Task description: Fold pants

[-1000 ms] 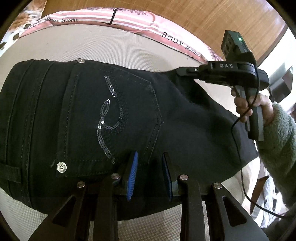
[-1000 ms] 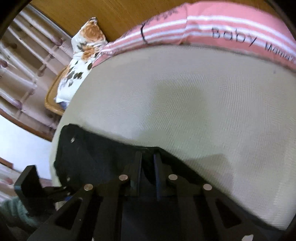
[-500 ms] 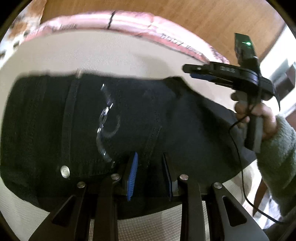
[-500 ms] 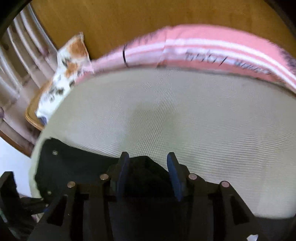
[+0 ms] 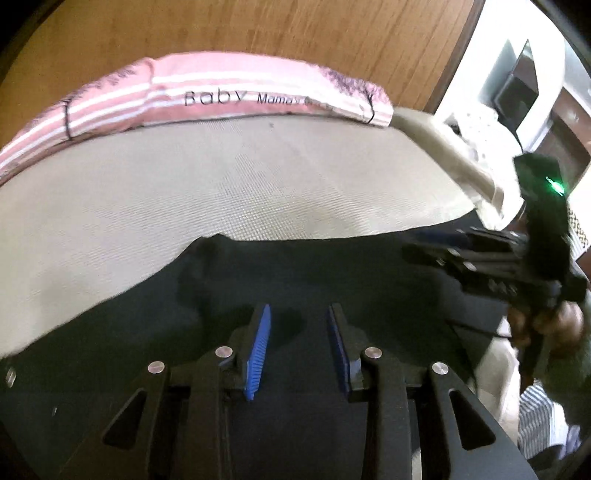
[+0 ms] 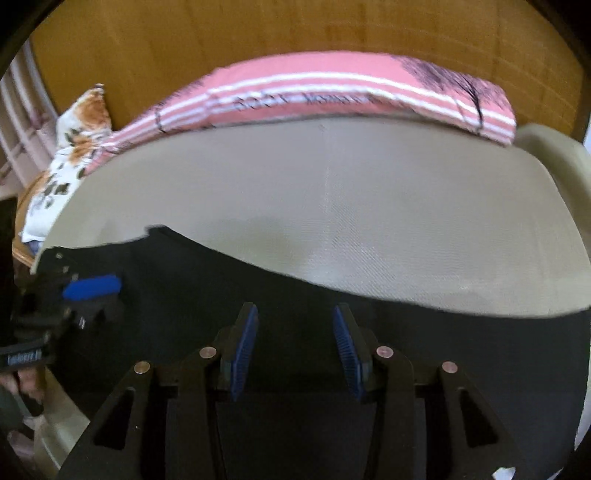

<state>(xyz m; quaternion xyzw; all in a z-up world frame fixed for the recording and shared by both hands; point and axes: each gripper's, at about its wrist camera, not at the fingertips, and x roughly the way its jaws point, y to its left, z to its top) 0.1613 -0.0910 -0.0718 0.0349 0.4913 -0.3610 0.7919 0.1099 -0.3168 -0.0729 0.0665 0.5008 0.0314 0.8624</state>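
Observation:
Black pants (image 5: 295, 273) lie flat on a beige mattress (image 5: 221, 184); they also show in the right wrist view (image 6: 295, 288). My left gripper (image 5: 298, 314) hovers over the pants with its blue pads apart, holding nothing. My right gripper (image 6: 293, 314) is also open and empty above the pants. The right gripper shows blurred at the right of the left wrist view (image 5: 417, 253), over the pants' far edge. The left gripper shows at the left edge of the right wrist view (image 6: 92, 288), one blue pad visible.
A pink striped blanket (image 5: 221, 96) lies along the back of the mattress against a wooden headboard (image 5: 258, 29). A floral pillow (image 6: 74, 147) sits at the back left. The mattress (image 6: 369, 206) drops off at the right.
Both grippers have lifted and tilted up from the pants. The right gripper, shut on the cloth a second ago, has opened. The sequined pocket has left the left view.

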